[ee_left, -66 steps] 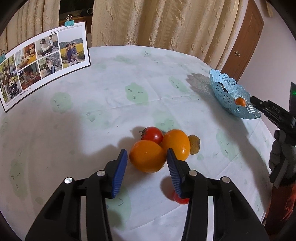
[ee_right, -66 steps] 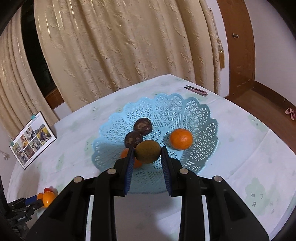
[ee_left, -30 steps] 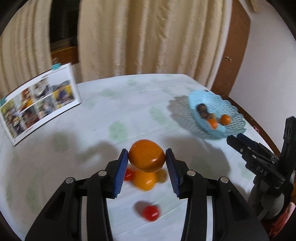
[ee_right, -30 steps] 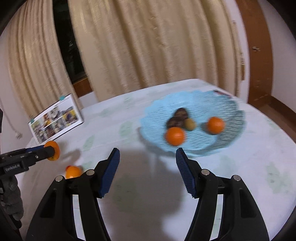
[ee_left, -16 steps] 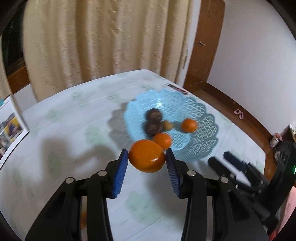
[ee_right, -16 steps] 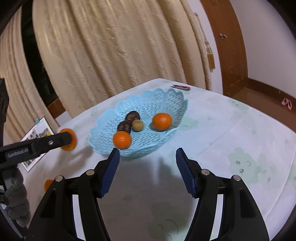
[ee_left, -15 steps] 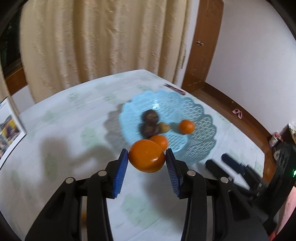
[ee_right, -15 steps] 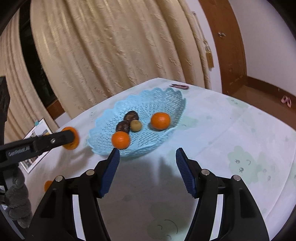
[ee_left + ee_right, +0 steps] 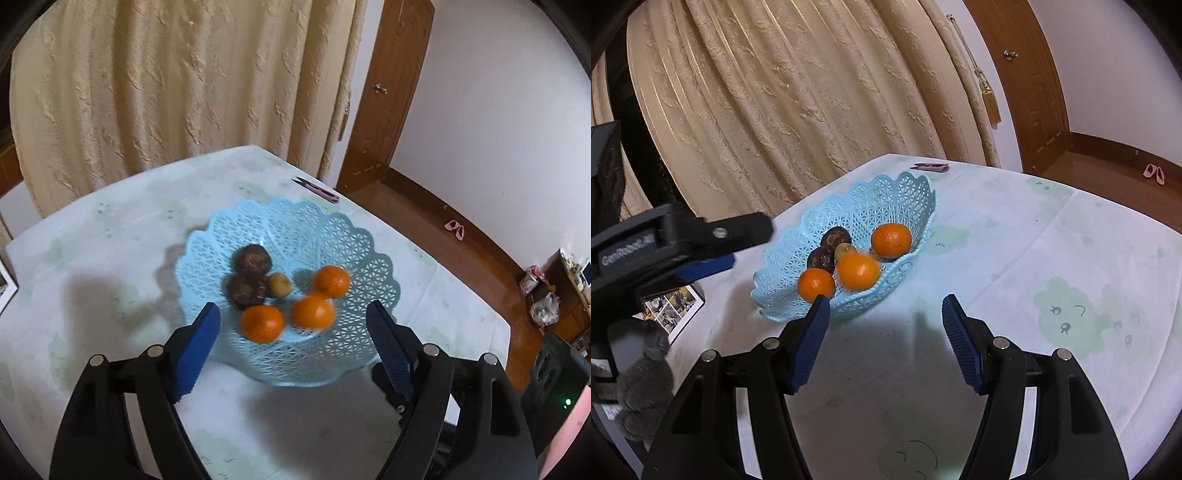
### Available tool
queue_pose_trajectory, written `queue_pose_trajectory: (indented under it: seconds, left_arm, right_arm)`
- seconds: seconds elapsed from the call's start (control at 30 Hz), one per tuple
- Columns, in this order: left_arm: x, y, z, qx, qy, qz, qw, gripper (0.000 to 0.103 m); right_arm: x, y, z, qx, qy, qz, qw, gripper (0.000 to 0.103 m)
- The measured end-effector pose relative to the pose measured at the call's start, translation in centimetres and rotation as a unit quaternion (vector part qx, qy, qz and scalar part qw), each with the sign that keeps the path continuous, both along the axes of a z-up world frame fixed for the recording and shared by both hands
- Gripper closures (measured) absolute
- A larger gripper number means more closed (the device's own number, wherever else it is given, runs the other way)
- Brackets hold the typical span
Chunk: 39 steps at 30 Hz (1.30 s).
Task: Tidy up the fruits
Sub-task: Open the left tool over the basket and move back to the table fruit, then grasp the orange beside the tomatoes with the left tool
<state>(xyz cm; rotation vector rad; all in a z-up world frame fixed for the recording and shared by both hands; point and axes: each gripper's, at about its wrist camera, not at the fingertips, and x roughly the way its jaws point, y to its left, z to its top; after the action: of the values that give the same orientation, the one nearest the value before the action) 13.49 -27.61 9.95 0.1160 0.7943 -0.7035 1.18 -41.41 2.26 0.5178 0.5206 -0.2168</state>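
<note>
A light blue lattice basket [image 9: 369, 266] stands on the pale tablecloth. In it lie two dark brown fruits [image 9: 251, 260], a small greenish-brown fruit [image 9: 279, 285] and three oranges. One orange [image 9: 313, 312] is blurred in motion, free of the pads, just inside the near rim. My left gripper [image 9: 291, 310] hovers over the basket's near edge; its jaws are opening wide with nothing pressed between them. The right wrist view shows the basket [image 9: 886, 192], the blurred orange [image 9: 857, 271] and the left gripper [image 9: 683, 243] above the basket's left side. My right gripper [image 9: 885, 306] is open and empty, just short of the basket.
A small pink clipper [image 9: 317, 190] lies beyond the basket near the table's far edge. A photo sheet [image 9: 670, 306] lies at the left, beside a grey gloved hand [image 9: 639, 369]. Curtains and a wooden door stand behind; the floor drops away on the right.
The left gripper carried a large orange from the fruit pile to the basket, then spread its jaws; the orange has dropped into the basket. The right gripper stayed open and swung slightly.
</note>
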Motion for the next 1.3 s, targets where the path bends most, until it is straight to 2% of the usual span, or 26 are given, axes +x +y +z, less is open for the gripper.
queue_pose_trajectory:
  seconds: [0.23, 0.43, 0.8, 1.07, 1.3]
  left_arm:
    - [0.1, 4.1, 1.4, 0.012, -0.025, 0.042, 0.9987, 0.013]
    - [0.0, 8.7, 2.1, 0.019, -0.038, 0.08, 0.9959, 0.012]
    - [-0.6, 18.0, 2.0, 0.014, -0.03, 0.165, 0.9857, 0.012]
    - [-1.1, 21.2, -1.2, 0.027, 0.005, 0.191, 0.9812, 0.012]
    - [-1.5, 21.7, -5.0, 0.043, 0.044, 0.195, 0.9788, 0.012]
  right_arm:
    - [-0.1, 0.1, -0.1, -0.002, -0.006, 0.0, 1.0, 0.038]
    - [-0.2, 0.2, 0.0, -0.003, -0.009, 0.003, 1.0, 0.034]
    - [-0.2, 0.3, 0.2, -0.008, -0.008, 0.008, 1.0, 0.033]
    - [-0.1, 0.9, 0.2, -0.015, 0.0, 0.015, 1.0, 0.033]
    - [-0.1, 1.9, 0.2, -0.023, 0.006, 0.029, 0.999, 0.033]
